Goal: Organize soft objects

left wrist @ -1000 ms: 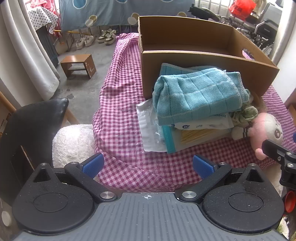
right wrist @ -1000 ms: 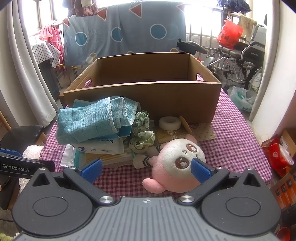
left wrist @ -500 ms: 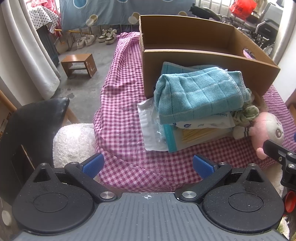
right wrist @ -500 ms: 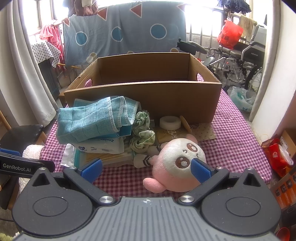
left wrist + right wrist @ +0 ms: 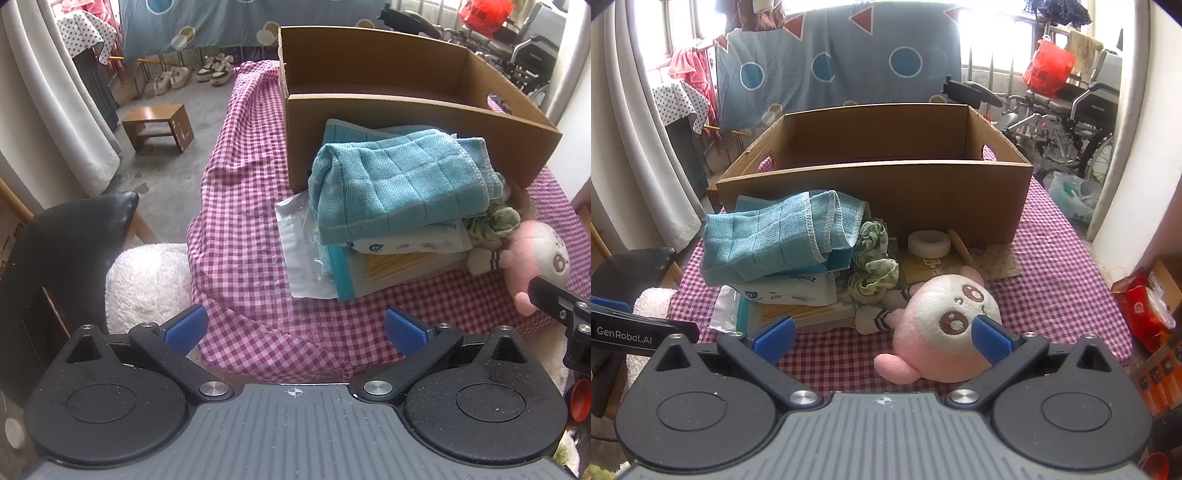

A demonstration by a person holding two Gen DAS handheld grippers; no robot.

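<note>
A folded teal towel (image 5: 402, 184) (image 5: 779, 240) tops a pile of flat packets (image 5: 373, 266) in front of an open cardboard box (image 5: 417, 107) (image 5: 871, 184). A green scrunchie cloth (image 5: 873, 266) and a pink plush toy (image 5: 942, 328) (image 5: 539, 258) lie right of the pile. My left gripper (image 5: 295, 328) is open and empty, at the table's near left edge. My right gripper (image 5: 882, 334) is open and empty, its right finger just in front of the plush.
A pink checked cloth (image 5: 240, 206) covers the table. A white tape roll (image 5: 929, 242) sits by the box. A black chair (image 5: 62, 251) with a white fluffy cushion (image 5: 147, 277) stands left. A wheelchair (image 5: 1067, 122) is at the back right.
The left gripper has edged slightly back and left, so the pile sits a little further right in its view. The right gripper has not moved.
</note>
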